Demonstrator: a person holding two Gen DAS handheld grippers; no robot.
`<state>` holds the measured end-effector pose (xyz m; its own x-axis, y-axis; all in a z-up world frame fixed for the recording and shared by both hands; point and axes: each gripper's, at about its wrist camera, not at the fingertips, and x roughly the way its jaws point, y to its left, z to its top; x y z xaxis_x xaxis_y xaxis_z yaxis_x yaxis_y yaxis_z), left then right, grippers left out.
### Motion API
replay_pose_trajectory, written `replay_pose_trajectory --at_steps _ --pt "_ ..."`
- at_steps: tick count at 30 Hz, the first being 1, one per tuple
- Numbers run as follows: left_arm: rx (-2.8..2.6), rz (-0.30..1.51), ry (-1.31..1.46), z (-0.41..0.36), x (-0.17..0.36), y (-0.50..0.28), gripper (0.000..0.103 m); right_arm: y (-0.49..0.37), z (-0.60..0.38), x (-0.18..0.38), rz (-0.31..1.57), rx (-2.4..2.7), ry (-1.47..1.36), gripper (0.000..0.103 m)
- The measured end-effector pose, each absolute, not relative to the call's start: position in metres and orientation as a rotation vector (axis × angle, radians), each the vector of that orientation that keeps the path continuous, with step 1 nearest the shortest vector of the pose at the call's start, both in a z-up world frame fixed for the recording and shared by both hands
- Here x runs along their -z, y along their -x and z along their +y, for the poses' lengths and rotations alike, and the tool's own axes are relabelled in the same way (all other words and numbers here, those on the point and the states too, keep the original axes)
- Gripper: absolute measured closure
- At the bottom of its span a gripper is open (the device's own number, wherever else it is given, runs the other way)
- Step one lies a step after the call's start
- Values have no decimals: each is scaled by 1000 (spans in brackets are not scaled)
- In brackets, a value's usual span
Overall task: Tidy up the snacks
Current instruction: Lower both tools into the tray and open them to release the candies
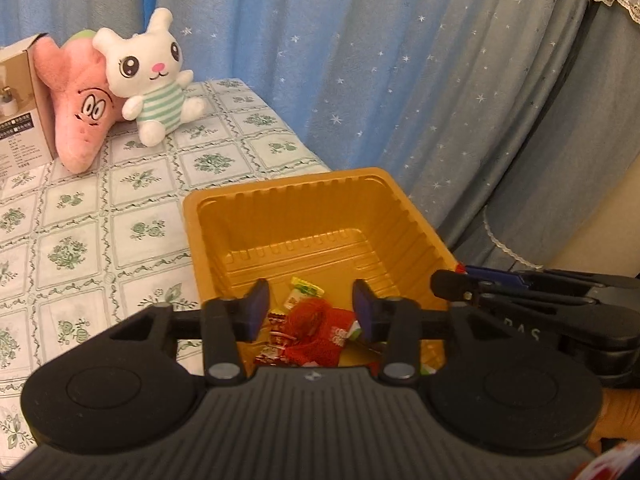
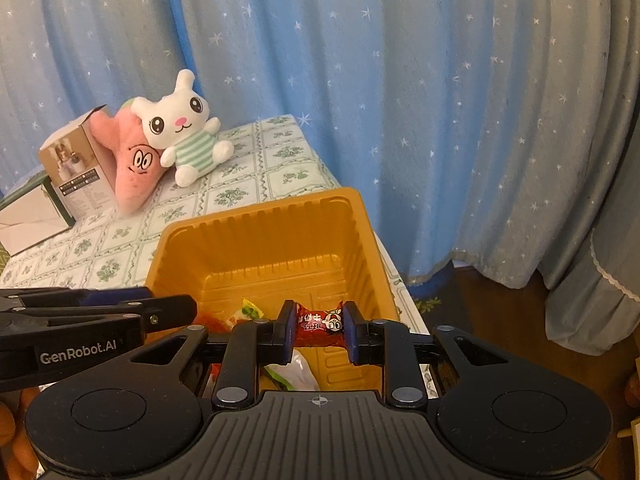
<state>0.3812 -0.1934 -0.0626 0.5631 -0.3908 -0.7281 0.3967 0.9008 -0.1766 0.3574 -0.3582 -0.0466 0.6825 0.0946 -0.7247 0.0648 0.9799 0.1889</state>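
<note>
An orange plastic tray stands at the table's right edge. Several wrapped snacks lie in its near end, red and green-yellow ones. My left gripper is open and empty, hovering over those snacks. My right gripper is shut on a red snack packet and holds it above the tray's near end. More snacks lie below it. Each gripper shows at the side of the other's view: the right one, the left one.
A white plush rabbit, a pink plush star and a cardboard box stand at the table's far left. Blue star curtains hang behind. The table edge runs just right of the tray.
</note>
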Motion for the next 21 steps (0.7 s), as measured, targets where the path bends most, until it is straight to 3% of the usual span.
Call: replay_pose_trajectory --at_steps 21 --pt "462 836 -35 -183 50 -364 61 -354 -354 28 799 -29 -211 78"
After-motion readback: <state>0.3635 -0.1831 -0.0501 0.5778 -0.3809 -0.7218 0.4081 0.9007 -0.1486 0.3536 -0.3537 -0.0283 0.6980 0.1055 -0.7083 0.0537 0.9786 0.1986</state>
